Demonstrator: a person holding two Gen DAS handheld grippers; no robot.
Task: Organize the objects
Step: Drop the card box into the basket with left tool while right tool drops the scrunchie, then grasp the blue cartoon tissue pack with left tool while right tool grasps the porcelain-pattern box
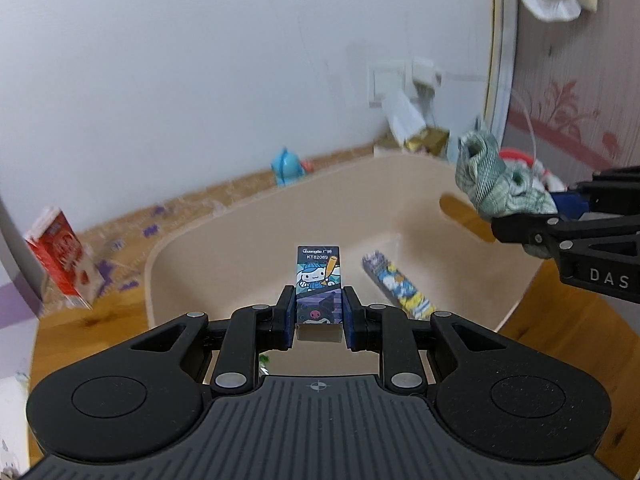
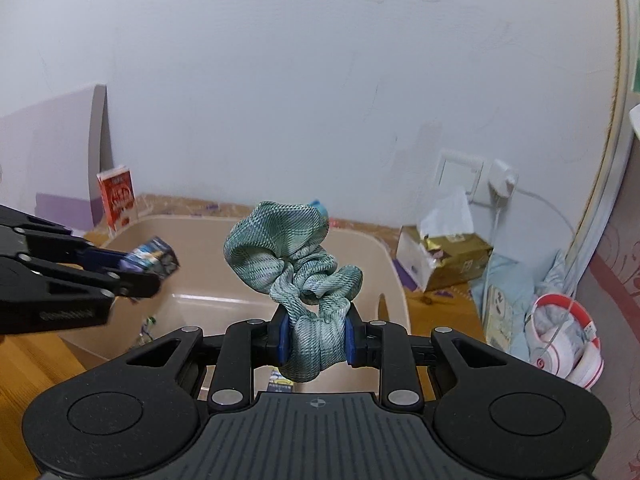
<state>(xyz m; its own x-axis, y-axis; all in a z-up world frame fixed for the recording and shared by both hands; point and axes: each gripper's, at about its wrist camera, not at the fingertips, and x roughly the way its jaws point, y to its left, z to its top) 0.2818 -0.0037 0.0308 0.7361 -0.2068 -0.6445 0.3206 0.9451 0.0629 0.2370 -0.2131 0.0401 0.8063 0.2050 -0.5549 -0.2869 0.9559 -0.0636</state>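
While both grippers hang over the beige tub (image 1: 168,256) on the wooden desk (image 1: 568,332), each carries something meant for it. The left gripper (image 1: 319,312) has its jaws clamped on the sides of a small cartoon-printed box (image 1: 319,280), held upright with the printed face toward the camera, so a release should drop it straight into the tub. The right gripper (image 2: 316,340) has its jaws clamped on a green checked scrunchie (image 2: 296,264), pinched at its lower folds so the rest bunches loosely above the tub's middle. Inside the tub lies another patterned box (image 1: 400,286), flat on the floor near the right wall, which suggests the sorting is partly done. A red carton (image 1: 62,256) and a blue toy (image 1: 286,168) stand on the desk outside the tub and probably come next. Judging by height, both loads need lowering first.
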